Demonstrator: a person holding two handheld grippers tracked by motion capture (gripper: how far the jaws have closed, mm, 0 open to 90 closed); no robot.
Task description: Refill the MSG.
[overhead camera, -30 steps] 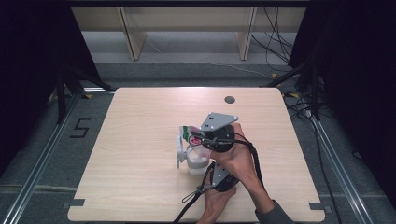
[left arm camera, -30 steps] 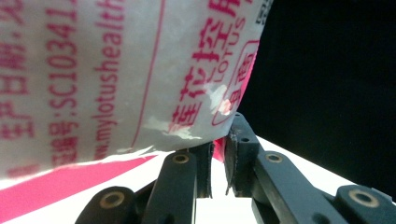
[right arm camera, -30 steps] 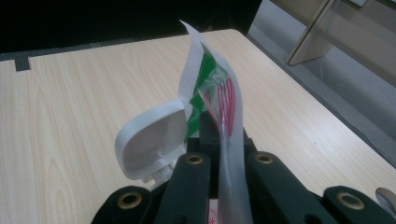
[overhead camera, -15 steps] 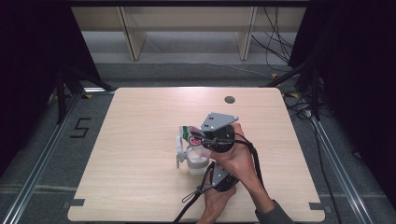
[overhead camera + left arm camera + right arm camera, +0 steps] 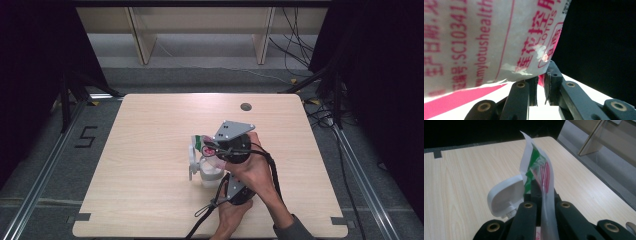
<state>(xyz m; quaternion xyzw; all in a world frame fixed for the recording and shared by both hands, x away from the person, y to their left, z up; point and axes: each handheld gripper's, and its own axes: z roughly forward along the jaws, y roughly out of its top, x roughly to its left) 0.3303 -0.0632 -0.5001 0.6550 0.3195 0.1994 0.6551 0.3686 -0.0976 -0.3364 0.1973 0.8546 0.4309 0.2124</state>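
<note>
My counter (image 5: 150,165) is pale wood with rounded corners. A small dark round hole (image 5: 245,106) sits in its top near the far edge, toward one o'clock from the middle. On the grey floor (image 5: 100,120) at nine o'clock, a black numeral 5 (image 5: 86,136) is marked beside a metal rail (image 5: 45,175). Past the far edge, at twelve o'clock, stand the light wooden legs of a shelf unit (image 5: 140,45). Black cables (image 5: 300,50) lie on the floor at two o'clock.
</note>
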